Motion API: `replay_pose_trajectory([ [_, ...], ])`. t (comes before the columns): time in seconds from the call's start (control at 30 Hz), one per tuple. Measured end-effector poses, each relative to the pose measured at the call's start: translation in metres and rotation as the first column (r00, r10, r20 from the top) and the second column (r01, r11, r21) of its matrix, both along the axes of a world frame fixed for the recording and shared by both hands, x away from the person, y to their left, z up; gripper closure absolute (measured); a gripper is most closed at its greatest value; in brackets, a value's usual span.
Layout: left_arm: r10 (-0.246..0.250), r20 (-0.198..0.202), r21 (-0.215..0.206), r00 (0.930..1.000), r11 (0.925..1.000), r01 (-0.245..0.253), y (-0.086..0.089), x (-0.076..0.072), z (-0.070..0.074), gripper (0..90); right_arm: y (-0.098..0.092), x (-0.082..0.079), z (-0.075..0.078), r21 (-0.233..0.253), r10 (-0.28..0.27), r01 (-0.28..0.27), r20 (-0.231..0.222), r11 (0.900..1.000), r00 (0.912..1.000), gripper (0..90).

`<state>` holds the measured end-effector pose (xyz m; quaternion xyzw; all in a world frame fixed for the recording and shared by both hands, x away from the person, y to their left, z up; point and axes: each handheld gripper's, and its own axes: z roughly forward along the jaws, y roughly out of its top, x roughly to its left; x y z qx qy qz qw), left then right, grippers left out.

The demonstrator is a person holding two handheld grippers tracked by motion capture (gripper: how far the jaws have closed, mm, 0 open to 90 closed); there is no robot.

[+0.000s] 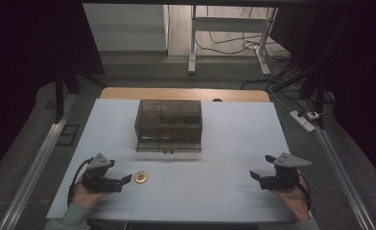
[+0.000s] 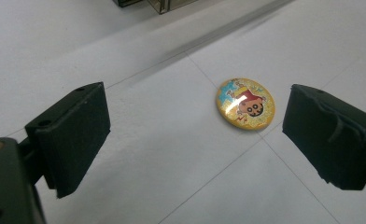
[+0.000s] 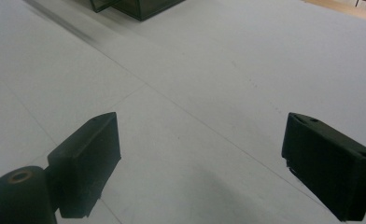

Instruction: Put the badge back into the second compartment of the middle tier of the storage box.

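A round yellow badge (image 1: 141,177) (image 2: 245,103) with a cartoon figure lies flat on the white table. My left gripper (image 1: 123,182) (image 2: 195,140) rests just left of it in the high view, open, its jaws wide apart with the badge a little ahead, toward the right jaw. My right gripper (image 1: 256,178) (image 3: 202,163) sits near the table's front right, open, with bare table between its jaws. A smoky transparent drawer box (image 1: 169,125) stands in the middle of the table, its corner showing at the top of the left gripper view (image 2: 165,4) and the right gripper view (image 3: 134,7).
The white table top (image 1: 234,139) ends in a wooden strip (image 1: 186,94) at the far edge. Beyond it stand a white desk frame (image 1: 229,28), floor cables and a power strip (image 1: 302,120). Metal rails (image 1: 37,163) run along both sides.
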<state>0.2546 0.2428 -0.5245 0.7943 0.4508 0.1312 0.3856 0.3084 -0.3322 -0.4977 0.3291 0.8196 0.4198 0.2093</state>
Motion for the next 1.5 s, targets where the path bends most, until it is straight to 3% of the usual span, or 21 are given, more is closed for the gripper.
replay_pose_trajectory([
  [0.77,0.001,0.003,0.000,1.0000,1.0000,-0.001,0.000,0.000,0.003,8.3,0.003,0.000,-0.002,-0.019,0.013,-0.013,-0.008,1.000,0.9999,12.1],
  [1.07,-0.023,0.002,0.000,0.9997,0.9997,0.023,-0.002,0.001,0.012,9.8,0.003,0.000,0.000,-0.014,0.012,-0.012,-0.001,1.000,0.9999,12.4],
  [1.5,-0.096,-0.022,0.045,0.9951,0.9943,0.097,-0.019,0.008,0.020,10.3,0.004,0.000,-0.001,-0.017,0.010,-0.009,0.003,1.000,1.0000,12.5],
])
